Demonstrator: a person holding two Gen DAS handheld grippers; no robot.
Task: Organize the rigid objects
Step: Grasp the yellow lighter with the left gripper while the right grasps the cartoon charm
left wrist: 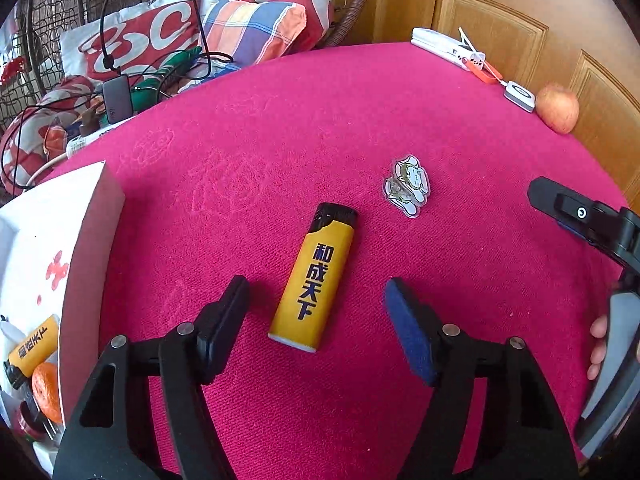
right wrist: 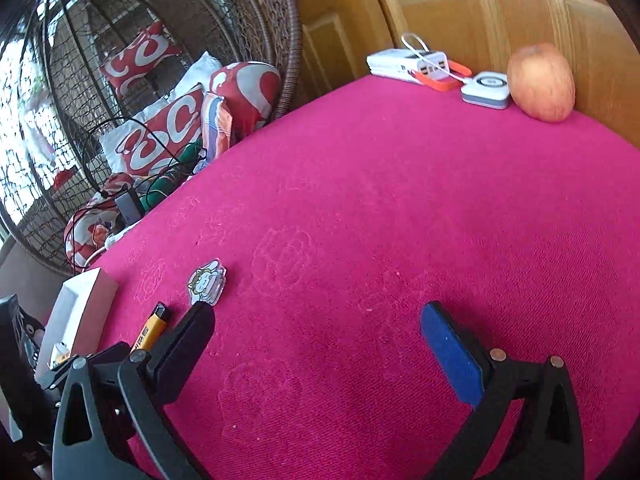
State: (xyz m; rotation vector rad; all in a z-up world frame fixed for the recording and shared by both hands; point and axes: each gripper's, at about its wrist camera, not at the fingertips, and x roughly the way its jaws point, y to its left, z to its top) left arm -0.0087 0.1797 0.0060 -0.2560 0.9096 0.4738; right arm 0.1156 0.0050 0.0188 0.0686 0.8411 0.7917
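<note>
Your left gripper [left wrist: 316, 300] hangs with its jaws apart around the lower end of the yellow lighter [left wrist: 316, 280], which lies flat on the pink cloth [left wrist: 280, 128], not yet gripped. Your right gripper [right wrist: 316, 340] is also spread wide and empty. The white box [left wrist: 72, 232] at left already holds another lighter [left wrist: 32, 346] and an orange [left wrist: 47, 390]. The charm [left wrist: 406, 184] and this lighter still wait, so you seem partway through.
</note>
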